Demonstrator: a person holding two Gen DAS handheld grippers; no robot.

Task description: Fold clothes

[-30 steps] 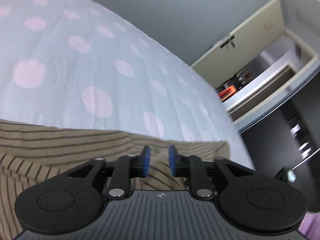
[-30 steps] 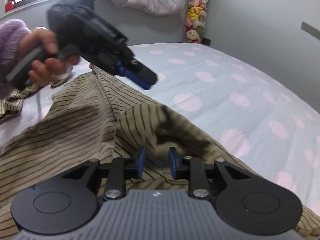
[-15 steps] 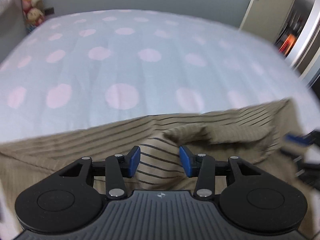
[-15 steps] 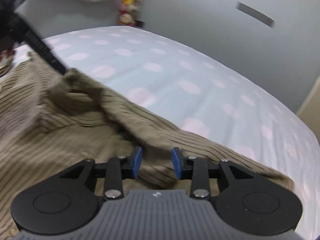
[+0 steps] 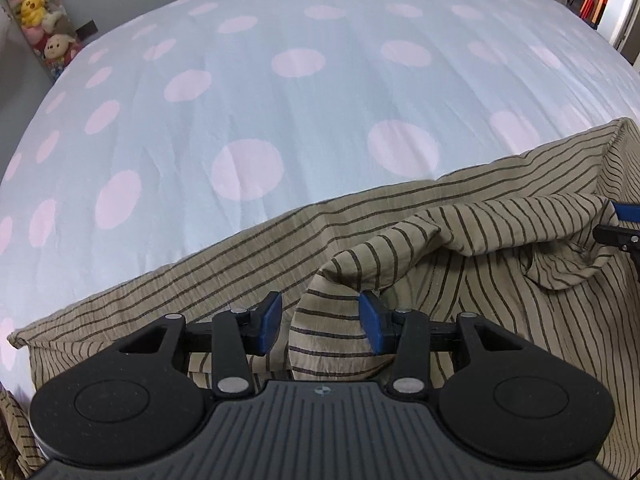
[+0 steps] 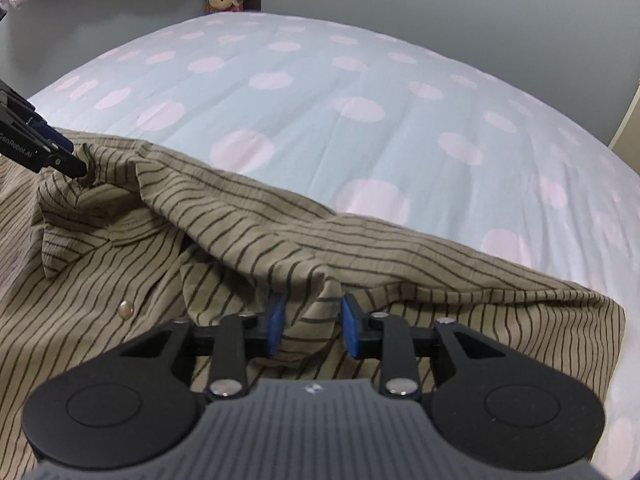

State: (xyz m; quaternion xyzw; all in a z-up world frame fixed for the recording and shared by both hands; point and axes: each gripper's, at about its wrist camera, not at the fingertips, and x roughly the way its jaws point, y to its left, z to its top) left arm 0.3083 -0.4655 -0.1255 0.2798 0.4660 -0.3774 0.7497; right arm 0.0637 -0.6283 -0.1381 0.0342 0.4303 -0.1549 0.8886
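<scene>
Both grippers have swung round since a second ago, so the striped shirt (image 5: 460, 240) now lies along the near edge of the polka-dot bed (image 5: 280, 120). From the left wrist, the left gripper (image 5: 319, 322) stands with its jaws half apart, a raised fold of shirt between them touching only one pad; the shirt's near part is hidden under the gripper body. From the right wrist, the right gripper (image 6: 312, 328) has its jaws narrowing around a shirt fold; whether the pads press it is hard to tell.
</scene>
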